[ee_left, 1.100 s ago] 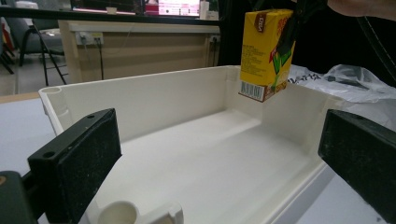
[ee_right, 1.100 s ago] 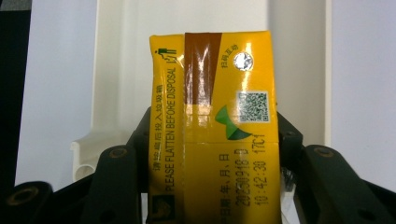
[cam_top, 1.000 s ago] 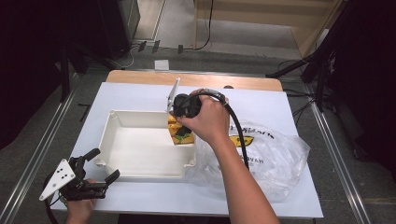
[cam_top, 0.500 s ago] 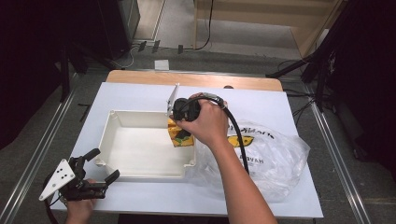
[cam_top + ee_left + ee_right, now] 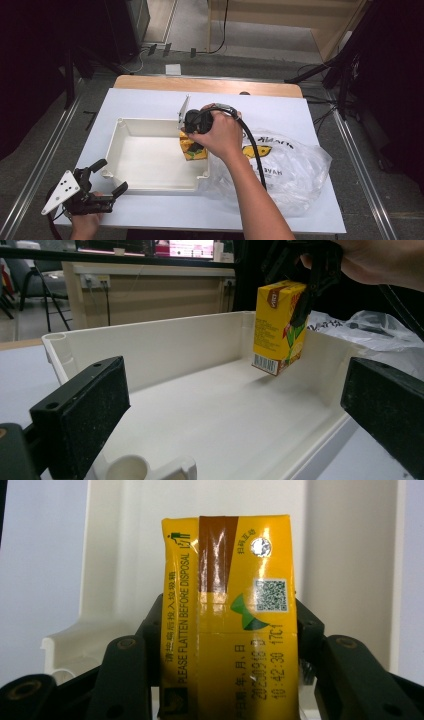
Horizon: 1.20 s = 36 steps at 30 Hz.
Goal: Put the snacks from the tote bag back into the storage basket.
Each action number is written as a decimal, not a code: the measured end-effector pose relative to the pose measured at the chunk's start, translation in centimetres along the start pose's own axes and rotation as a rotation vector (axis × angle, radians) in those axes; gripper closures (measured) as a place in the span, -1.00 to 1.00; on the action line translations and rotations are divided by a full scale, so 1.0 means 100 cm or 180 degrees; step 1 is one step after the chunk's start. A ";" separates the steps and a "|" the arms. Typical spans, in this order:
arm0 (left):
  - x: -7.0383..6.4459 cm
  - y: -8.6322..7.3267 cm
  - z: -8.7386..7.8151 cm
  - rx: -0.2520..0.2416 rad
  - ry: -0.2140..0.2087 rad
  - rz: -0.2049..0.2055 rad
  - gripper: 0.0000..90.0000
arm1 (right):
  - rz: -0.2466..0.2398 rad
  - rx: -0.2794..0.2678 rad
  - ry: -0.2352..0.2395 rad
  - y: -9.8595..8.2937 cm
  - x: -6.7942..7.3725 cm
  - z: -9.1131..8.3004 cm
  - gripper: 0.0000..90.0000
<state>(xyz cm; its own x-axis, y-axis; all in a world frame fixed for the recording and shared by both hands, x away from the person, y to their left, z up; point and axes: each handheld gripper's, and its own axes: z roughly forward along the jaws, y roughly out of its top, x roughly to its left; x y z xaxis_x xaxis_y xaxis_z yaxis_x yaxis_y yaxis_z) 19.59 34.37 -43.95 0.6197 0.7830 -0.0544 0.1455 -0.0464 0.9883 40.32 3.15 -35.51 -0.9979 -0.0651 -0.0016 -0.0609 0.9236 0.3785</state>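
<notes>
**A:** One carton, that was the whole job at that instant. My right gripper (image 5: 196, 131) was clamped on the yellow drink carton (image 5: 277, 325), a jaw on each side of it, holding it by its upper part.

**B:** And where was the carton?

**A:** In the air, inside the white tray (image 5: 116, 137), close to the wall on the plastic bag (image 5: 290, 175) side. From the left gripper view its bottom corner hung clear of the tray floor, tilted, the barcode edge lowest. Not touching anything but my jaws.

**B:** So how did you judge the set-down?

**A:** Level it first, I thought. With that tilt, one corner would have landed first and the carton could have tipped against the wall. Lower gently until the base sat flat, then spread the jaws just enough to free it and lift straight up, so the pads did not drag it over.

**B:** Any squeeze worries?

**A:** Yes. It is a soft box; too firm a grip could have dented it or burst the foil spot on top, which faced my right gripper camera.

**B:** Your other hand?

**A:** My left gripper (image 5: 102, 189) sat off the tray's near corner, jaws spread wide, holding nothing, pointed across the tray at the carton.
</notes>
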 end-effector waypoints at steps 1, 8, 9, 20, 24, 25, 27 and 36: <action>0.000 0.000 0.000 0.0001 0.0001 0.0002 -1.00 | 0.0003 0.0012 0.0010 0.000 0.000 0.001 0.15; 0.000 0.000 0.000 -0.0001 0.0004 0.0001 -1.00 | -0.0010 0.0030 0.0012 0.000 0.001 0.006 0.15; 0.000 0.000 0.000 0.0000 0.0001 0.0001 -1.00 | -0.0021 0.0034 0.0017 0.000 0.000 0.007 0.15; 0.000 0.000 0.000 0.0004 -0.0002 0.0003 -1.00 | -0.0018 0.0126 0.0067 -0.001 0.002 0.015 0.15; 0.000 0.000 0.000 0.0004 0.0000 0.0001 -1.00 | -0.0061 0.0120 0.0088 -0.001 0.001 0.017 0.15; 0.000 0.000 0.000 0.0004 0.0000 0.0000 -1.00 | -0.0038 0.0129 0.0093 -0.002 0.001 0.018 0.15; 0.000 0.000 0.000 0.0000 -0.0001 -0.0003 -1.00 | -0.0029 0.0147 0.0098 -0.003 0.001 0.019 0.15; 0.000 0.000 0.000 0.0006 0.0003 0.0000 -1.00 | -0.0048 0.0184 0.0085 -0.007 0.003 0.019 0.13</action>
<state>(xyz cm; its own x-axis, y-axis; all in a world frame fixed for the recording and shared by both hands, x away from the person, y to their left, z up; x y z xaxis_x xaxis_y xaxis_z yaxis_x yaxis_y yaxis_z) 19.61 34.41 -43.94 0.6190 0.7835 -0.0544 0.1469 -0.0475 0.9880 40.07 3.20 -37.50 -0.9959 -0.0886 0.0180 -0.0780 0.9427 0.3245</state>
